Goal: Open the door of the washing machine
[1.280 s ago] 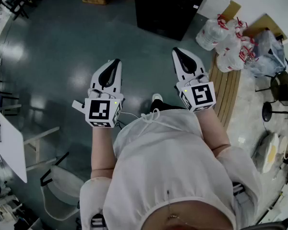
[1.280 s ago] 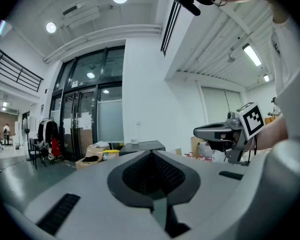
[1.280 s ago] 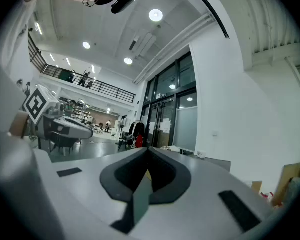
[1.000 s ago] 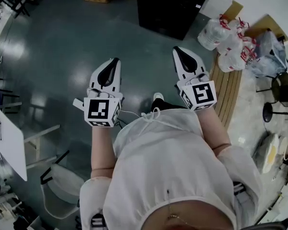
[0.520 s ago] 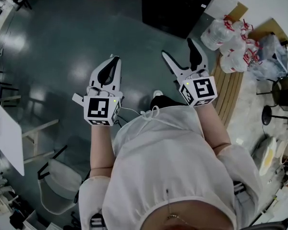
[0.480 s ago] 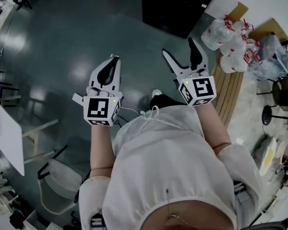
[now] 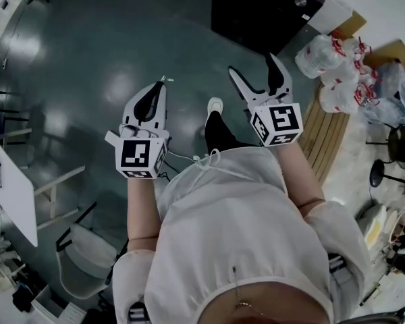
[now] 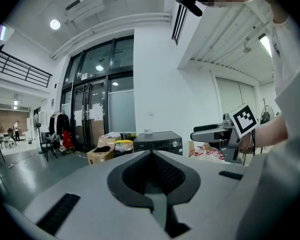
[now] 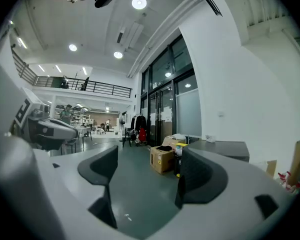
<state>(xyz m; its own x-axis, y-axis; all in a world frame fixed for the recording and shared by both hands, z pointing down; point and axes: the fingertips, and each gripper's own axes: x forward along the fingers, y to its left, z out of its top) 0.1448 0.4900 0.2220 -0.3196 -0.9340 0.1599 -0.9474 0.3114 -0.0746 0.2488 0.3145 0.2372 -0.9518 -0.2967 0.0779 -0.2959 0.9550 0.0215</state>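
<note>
While we stand facing the washer [image 7: 270, 12], we hold both forearms out in front of the body, grippers about level and pointing toward it. The left gripper [image 7: 161, 88] has its jaws pressed together with nothing in them. The right gripper [image 7: 254, 65] has just spread its jaws wide, nothing between them. The washer stands beyond both sets of tips, untouched, nearer the right gripper.

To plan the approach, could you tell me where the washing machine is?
In the head view the black washing machine stands at the top edge, right of centre, with bundled water bottles on the floor just to its right.
</note>
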